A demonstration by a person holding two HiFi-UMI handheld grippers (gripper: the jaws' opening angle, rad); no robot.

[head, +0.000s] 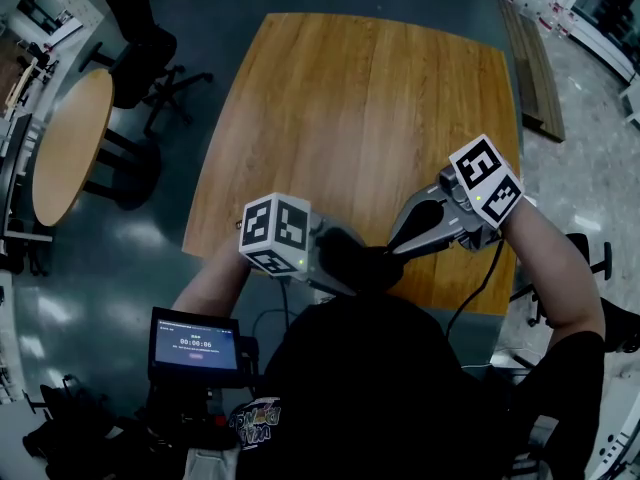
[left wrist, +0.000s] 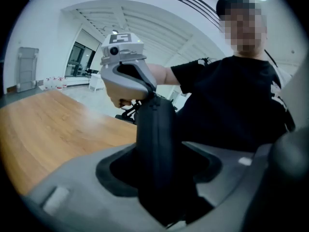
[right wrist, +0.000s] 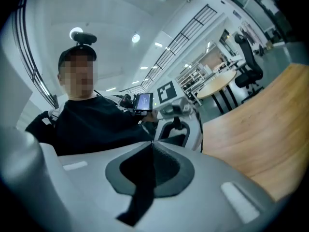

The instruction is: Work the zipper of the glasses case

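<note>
— Where is the case?

— The black oblong hard-shell glasses case (left wrist: 147, 158) is off the table, up in front of my chest. My left gripper (left wrist: 157, 182) is clamped on it. The case stands out from between the dark rubbery pads. Its matte shell is smooth and rounded, and the zipper seam (left wrist: 157, 146) runs as a thin ridge down its middle.

— And the other one?

— My right gripper (right wrist: 152, 143) is smooth grey moulded plastic with a black-and-white marker cube. Its jaws are pressed together, and the tips meet in a fine point right at the case's far end. I can't make out whether a zipper tab is pinched there.

— What's underneath?

— The near edge of the honey-coloured wooden table (head: 380, 98). It is squarish with rounded corners, straight plank grain and a satin sheen. Around it is a glossy dark grey-green floor (head: 180, 268). Off to my left is a round wooden table (head: 70, 143) on dark legs, and a small lit screen (head: 195, 346) sits below my left forearm.
</note>
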